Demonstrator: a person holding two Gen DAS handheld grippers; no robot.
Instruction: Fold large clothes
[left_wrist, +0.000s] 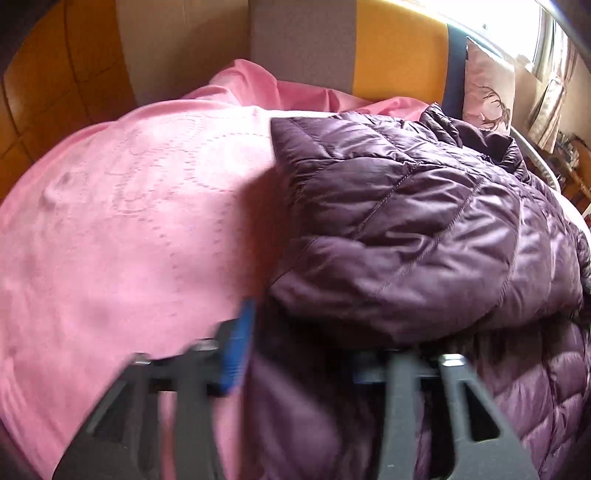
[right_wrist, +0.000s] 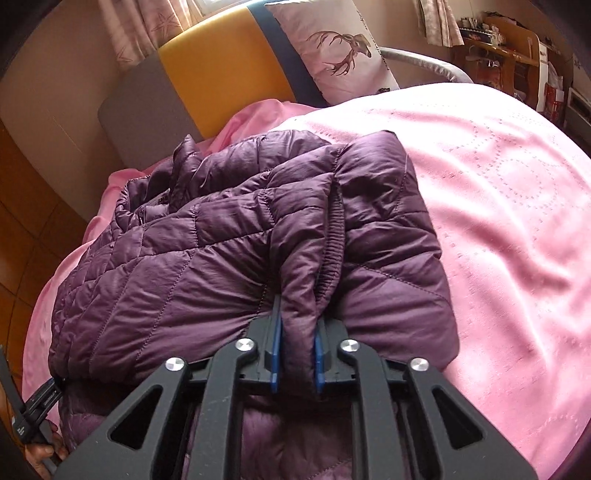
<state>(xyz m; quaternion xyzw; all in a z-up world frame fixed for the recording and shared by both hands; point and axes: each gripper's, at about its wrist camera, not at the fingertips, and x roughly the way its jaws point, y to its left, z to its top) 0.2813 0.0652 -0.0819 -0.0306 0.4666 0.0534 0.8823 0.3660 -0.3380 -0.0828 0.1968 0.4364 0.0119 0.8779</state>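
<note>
Covering nearly the whole bed, a pink blanket (right_wrist: 509, 221) with a dotted ring pattern spreads out to the right in the right wrist view and to the left in the left wrist view. At the far end stands a headboard (right_wrist: 221, 70) in grey, orange and dark blue panels, with a pale pillow (right_wrist: 332, 48) bearing an antlered deer print leaning against it. On the blanket lies the purple quilted jacket (right_wrist: 207, 266), partly folded over itself, its collar and zip toward the far left in the right wrist view and a sleeve with an elastic cuff doubled over the body. The right gripper (right_wrist: 298, 332) sits at the near edge of the jacket, its blue pads narrowly apart with a fold of the sleeve fabric pinched between them. The left gripper (left_wrist: 295, 354) hovers at the near left edge of the jacket, blurred; its jaws stand fairly wide, one blue pad over the blanket, the other hidden in shadow by the jacket, and they press on nothing that I can make out
</note>
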